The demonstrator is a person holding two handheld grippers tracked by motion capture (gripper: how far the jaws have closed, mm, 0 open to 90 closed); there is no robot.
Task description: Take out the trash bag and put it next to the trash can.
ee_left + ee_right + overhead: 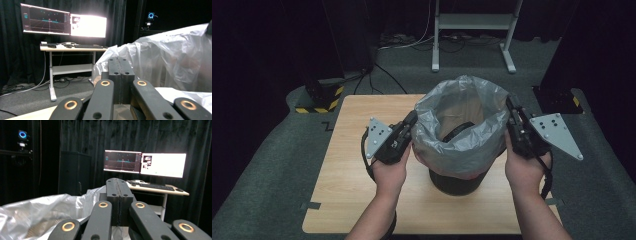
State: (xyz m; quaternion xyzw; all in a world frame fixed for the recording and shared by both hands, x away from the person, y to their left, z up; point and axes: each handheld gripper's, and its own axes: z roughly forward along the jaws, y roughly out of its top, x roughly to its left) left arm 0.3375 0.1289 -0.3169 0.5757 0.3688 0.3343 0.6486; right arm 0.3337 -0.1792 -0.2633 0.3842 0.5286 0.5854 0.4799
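a light wooden table (362, 190) is seen on grey carpet, with dark curtains all round. behind it a white desk (70, 48) is set, and two lit screens (63, 23) are carried on it with a keyboard (87, 46) in front of them.

near the middle of the table a black bin (457, 182) is stood upright. it is lined with a grey plastic bag (462, 140), whose mouth is held open and raised above the rim, the film being bunched and creased around it.

the left gripper (412, 121) is held by a hand (389, 172) against the left edge of the bag. its jaws are seen pressed together in the left gripper view, with the bag just beside them; whether film is pinched between them cannot be told for certain, as the tips are hidden there.

the right gripper (510, 104) is held by the other hand (524, 172) at the right edge of the bag, its jaws likewise brought together, the film lying below and beside them.
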